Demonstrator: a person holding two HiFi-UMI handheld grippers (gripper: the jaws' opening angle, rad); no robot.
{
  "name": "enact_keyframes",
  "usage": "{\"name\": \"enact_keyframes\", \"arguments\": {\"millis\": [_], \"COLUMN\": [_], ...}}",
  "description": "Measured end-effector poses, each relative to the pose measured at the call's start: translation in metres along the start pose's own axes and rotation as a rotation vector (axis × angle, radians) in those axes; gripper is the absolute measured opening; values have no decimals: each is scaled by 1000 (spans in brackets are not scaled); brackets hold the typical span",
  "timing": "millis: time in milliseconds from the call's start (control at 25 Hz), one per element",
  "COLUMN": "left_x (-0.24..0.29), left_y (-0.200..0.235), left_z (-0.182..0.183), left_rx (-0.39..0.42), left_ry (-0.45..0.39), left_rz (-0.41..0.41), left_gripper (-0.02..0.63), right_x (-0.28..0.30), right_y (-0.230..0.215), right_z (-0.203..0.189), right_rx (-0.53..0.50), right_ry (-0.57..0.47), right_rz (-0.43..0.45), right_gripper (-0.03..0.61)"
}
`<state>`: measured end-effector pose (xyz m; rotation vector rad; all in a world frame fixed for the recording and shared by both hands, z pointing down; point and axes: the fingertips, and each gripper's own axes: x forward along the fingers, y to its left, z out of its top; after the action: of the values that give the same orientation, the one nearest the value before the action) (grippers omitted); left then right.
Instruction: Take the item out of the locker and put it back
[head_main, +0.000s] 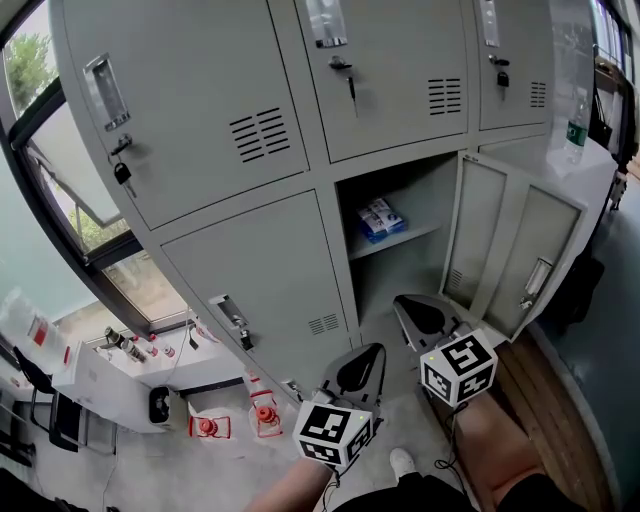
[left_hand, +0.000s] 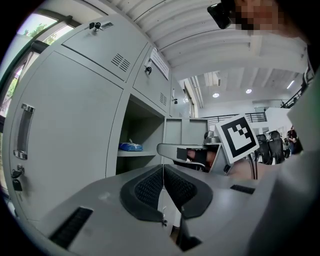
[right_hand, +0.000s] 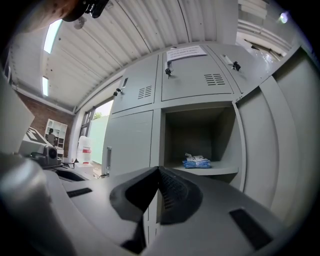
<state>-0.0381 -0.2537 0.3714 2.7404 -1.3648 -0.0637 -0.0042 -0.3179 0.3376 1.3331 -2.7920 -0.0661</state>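
A blue and white packet (head_main: 380, 218) lies on the shelf of the open locker (head_main: 400, 255); it also shows in the left gripper view (left_hand: 131, 146) and the right gripper view (right_hand: 196, 161). Both grippers hang low in front of the locker, well short of the shelf. My left gripper (head_main: 370, 352) (left_hand: 163, 172) is shut with nothing between its pads. My right gripper (head_main: 408, 305) (right_hand: 159, 175) is shut and empty too, and points at the open compartment. The right gripper's marker cube (left_hand: 239, 137) appears in the left gripper view.
The locker door (head_main: 510, 250) stands swung open to the right. The neighbouring lockers (head_main: 250, 270) are closed, and some have keys hanging in them. A window (head_main: 60, 190) is at the left. Red objects (head_main: 265, 412) and a white cabinet (head_main: 130, 375) stand on the floor below.
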Motion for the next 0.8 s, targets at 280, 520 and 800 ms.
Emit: {"name": "enact_keyframes", "arguments": {"millis": [280,520,800], "left_x": [31,54,71], "left_y": [11,24,37], "left_z": [1,1,1], "left_rx": [1,2,8], "left_ry": [-5,-4,4], "left_rz": [8,21,35], "left_gripper": [18,18,18], "right_x": [26,55,92], "right_y": [-32,-51,-70], "right_z": [2,5,8], "right_rx": [-18,-32,-137], "right_ry": [-2,2,36], "right_rz": [-8,13,20], "right_gripper": [54,115,173]}}
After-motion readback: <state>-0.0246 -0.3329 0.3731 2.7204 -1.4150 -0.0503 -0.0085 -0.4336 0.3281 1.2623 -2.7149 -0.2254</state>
